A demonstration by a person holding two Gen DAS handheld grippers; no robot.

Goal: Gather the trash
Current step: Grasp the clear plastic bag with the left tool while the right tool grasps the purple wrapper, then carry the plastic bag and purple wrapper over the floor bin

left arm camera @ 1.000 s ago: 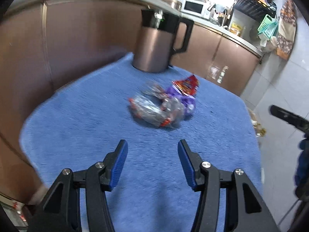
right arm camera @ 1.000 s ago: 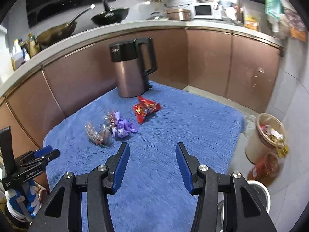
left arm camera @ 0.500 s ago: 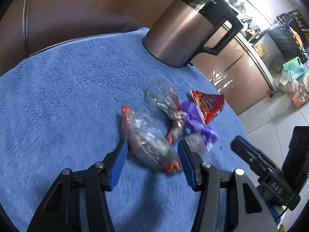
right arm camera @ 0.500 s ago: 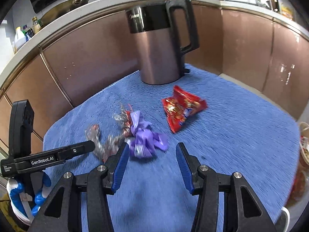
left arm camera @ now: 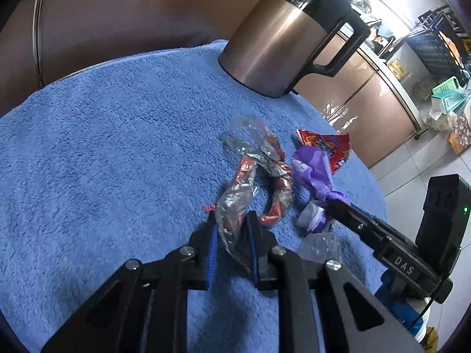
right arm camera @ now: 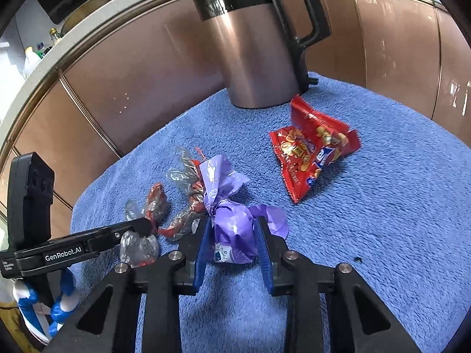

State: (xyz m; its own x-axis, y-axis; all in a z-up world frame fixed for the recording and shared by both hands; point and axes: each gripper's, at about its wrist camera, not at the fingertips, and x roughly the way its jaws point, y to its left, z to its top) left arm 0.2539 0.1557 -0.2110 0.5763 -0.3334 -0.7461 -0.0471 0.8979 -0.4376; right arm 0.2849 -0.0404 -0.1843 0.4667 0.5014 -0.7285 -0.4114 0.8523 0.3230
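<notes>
My left gripper [left arm camera: 231, 220] is shut on a clear plastic wrapper with red ends [left arm camera: 235, 203] lying on the blue towel [left arm camera: 103, 147]. A second clear and red wrapper [left arm camera: 265, 153] lies just beyond it. My right gripper [right arm camera: 232, 226] is shut on a crumpled purple wrapper [right arm camera: 232, 214]; the purple wrapper also shows in the left wrist view [left arm camera: 315, 173]. A red snack bag [right arm camera: 312, 147] lies farther off to the right, near the kettle. The left gripper shows in the right wrist view [right arm camera: 141, 226], holding the clear wrapper [right arm camera: 138, 245].
A brown metal kettle with a black handle [right arm camera: 253, 44] stands at the back of the towel. Brown cabinet fronts [right arm camera: 117, 82] curve behind it. Tiled floor [left arm camera: 426, 161] lies beyond the towel's right edge.
Both grippers moved forward and down to the wrappers and closed: the left on the clear wrapper, the right on the purple wrapper.
</notes>
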